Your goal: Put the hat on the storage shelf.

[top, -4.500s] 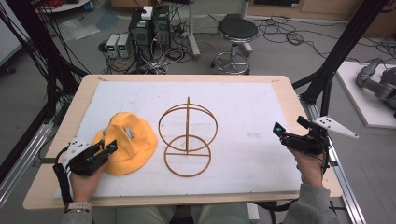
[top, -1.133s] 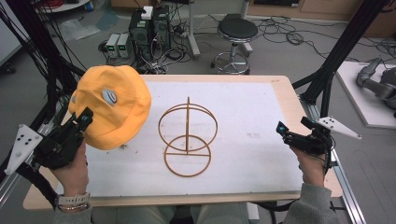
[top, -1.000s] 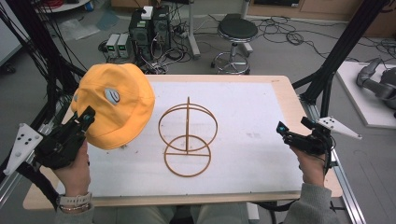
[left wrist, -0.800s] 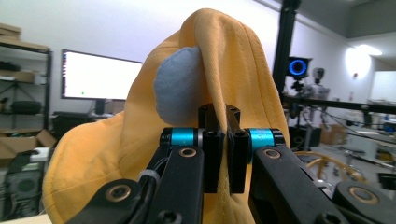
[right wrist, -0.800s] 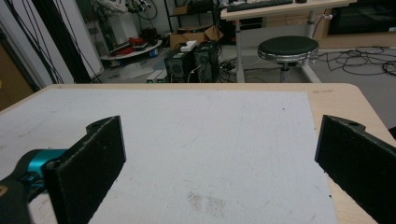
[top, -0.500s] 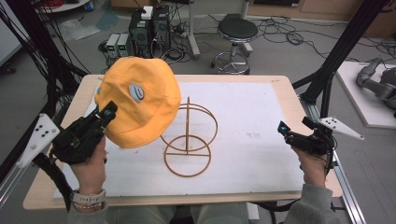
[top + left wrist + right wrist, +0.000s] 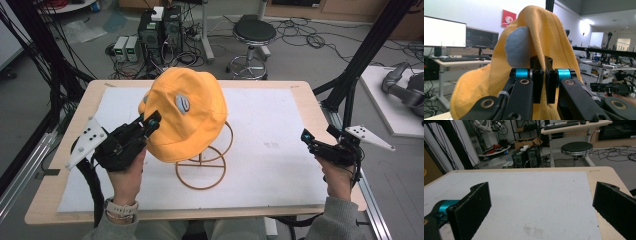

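Left gripper (image 7: 151, 120) in my hand clamped on yellow cap (image 7: 187, 117) edge, cap raised over wire stand (image 7: 205, 165), my right gripper (image 7: 306, 137) wide open, well apart.

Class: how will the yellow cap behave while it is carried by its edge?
Likely floppy: the cap folds and droops where the left gripper pinches it. Probably light, since one pinch lifts it. It may drag the thin wire stand over.

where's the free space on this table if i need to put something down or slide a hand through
The white mat is bare between the wire stand and the right gripper, and along the far edge. It is crowded at centre-left, where the left gripper holds the yellow cap over the stand.
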Available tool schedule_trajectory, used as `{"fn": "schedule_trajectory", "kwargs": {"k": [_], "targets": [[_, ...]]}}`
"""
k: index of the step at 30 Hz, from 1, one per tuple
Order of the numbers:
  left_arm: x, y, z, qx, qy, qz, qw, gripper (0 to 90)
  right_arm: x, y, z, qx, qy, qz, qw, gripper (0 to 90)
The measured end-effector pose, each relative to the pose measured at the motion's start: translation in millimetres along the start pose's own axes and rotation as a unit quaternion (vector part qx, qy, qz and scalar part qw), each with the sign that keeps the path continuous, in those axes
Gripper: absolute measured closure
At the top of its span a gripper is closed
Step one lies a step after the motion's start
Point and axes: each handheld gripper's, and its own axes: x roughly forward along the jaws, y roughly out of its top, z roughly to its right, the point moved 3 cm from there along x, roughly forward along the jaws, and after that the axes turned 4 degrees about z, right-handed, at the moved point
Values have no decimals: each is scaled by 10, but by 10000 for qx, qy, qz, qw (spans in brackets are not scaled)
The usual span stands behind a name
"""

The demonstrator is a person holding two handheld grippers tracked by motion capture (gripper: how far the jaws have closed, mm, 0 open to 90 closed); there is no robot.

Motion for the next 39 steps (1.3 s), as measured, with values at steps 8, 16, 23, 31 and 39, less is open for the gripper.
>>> {"fn": "schedule_trajectory", "kwargs": {"k": [8, 16, 23, 31, 39], "targets": [[103, -89, 78, -26, -173, -201, 9996, 876, -21, 10, 12, 38, -22, 37, 10000, 13], [182, -188, 157, 55, -244, -408, 9989, 874, -26, 12, 31, 39, -41, 52, 10000, 13], [197, -237, 197, 128, -246, -530, 9982, 865, -27, 7, 41, 55, -46, 42, 10000, 13], [202, -293, 223, 186, -241, -568, 9979, 857, -31, 7, 48, 46, -65, 50, 10000, 13], [180, -330, 204, 157, -223, -518, 9983, 833, -31, 6, 53, 50, -64, 52, 10000, 13]]}}
